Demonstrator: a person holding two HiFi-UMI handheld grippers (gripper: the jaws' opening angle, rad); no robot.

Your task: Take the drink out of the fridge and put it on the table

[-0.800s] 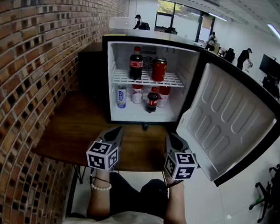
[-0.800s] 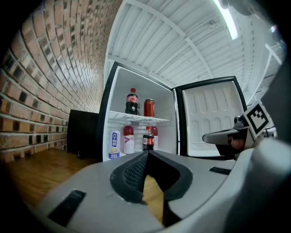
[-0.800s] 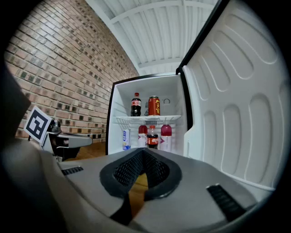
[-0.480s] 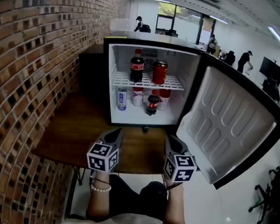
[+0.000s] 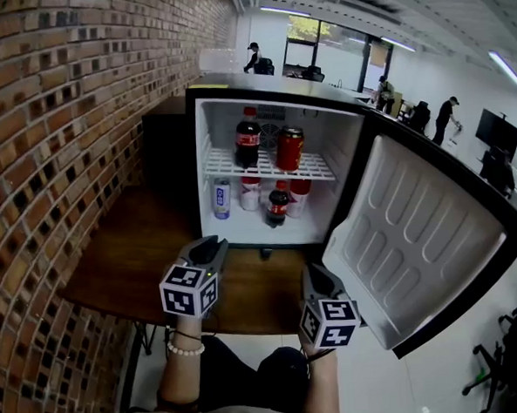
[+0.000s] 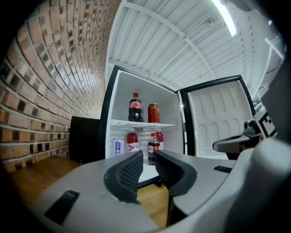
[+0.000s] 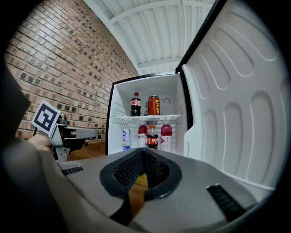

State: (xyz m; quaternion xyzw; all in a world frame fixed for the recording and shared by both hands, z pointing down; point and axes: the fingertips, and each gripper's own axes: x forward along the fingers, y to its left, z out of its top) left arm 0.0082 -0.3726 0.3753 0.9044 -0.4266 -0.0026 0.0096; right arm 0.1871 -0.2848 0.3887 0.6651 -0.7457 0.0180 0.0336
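1. The brick wall (image 5: 53, 126) runs along the left and closes in that side, so the only approach is from the front.
2. The fridge (image 5: 278, 93) stands at the back of the bench (image 5: 139, 252). Its door (image 5: 417, 235) is swung wide to the right, leaving both shelves reachable.
3. The bench has bare wood in front of the fridge, a likely spot to set a drink down.
4. The left hand-held gripper (image 5: 207, 245) hovers over the bench edge and points at the fridge. Its jaws stand slightly parted with nothing between them, probably readied for the reach.
5. The right hand-held gripper (image 5: 315, 272) hangs beside it, jaw tips pressed together and empty.
6. All the drinks remain inside. A cola bottle (image 5: 247, 139) and a red can (image 5: 289, 149) stand on the wire shelf. Below, a small cola bottle (image 5: 278, 206) stands furthest forward and looks easiest to take, with a blue-and-white can (image 5: 220, 198) to its left.
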